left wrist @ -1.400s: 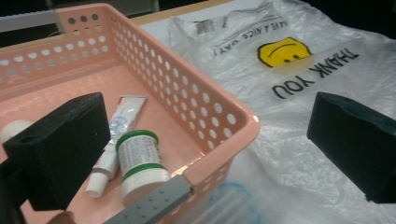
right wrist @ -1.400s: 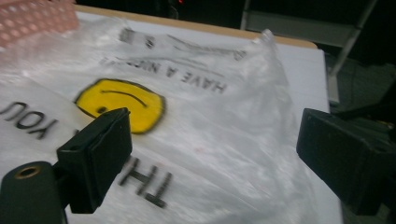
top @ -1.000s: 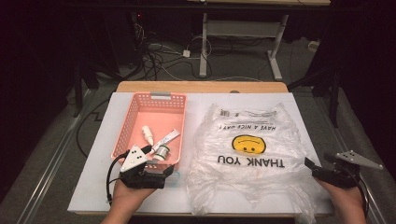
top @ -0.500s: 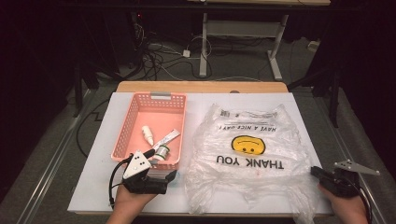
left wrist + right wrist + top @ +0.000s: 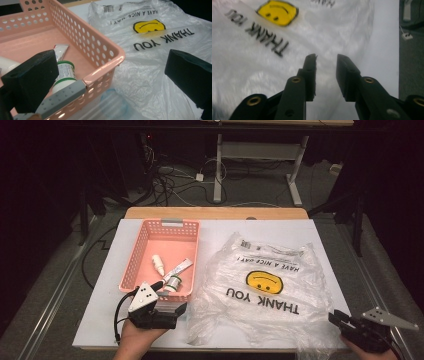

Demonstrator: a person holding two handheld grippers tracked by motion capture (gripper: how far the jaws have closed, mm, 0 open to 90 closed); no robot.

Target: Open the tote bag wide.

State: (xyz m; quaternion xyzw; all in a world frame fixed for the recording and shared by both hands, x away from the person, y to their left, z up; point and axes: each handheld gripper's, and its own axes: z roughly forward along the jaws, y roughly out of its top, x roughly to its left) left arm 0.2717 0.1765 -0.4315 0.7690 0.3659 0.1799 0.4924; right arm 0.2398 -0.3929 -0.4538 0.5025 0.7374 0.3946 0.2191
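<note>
A white board (image 5: 300, 227) covered most of the table, and the clear plastic bag (image 5: 265, 295) lay crumpled and flat over its right half, reaching the near edge. The bag was see-through and glossy with wrinkles; a yellow smiley face (image 5: 262, 281) and black lettering, "THANK YOU" and "HAVE A NICE DAY", were printed on it, upside down from the near side. Left of the bag, just beside it, stood a pink perforated basket (image 5: 131, 265) running from the near-left part of the board toward the far edge. In it lay a flat tube (image 5: 178, 268), a small white bottle (image 5: 158, 264) and a green-capped bottle (image 5: 173, 283) near the basket's near end.

The left gripper (image 5: 110, 82) was held low at the near edge, pointing away; its jaws stood wide apart, one over the basket's near right corner, the other over the bag, pressing on nothing. The right gripper (image 5: 326, 68) sat at the board's near right corner, aimed left toward the bag's edge. Its jaws had just been opening a little and stood narrowly apart over the plastic, with nothing pinched between them.
</note>
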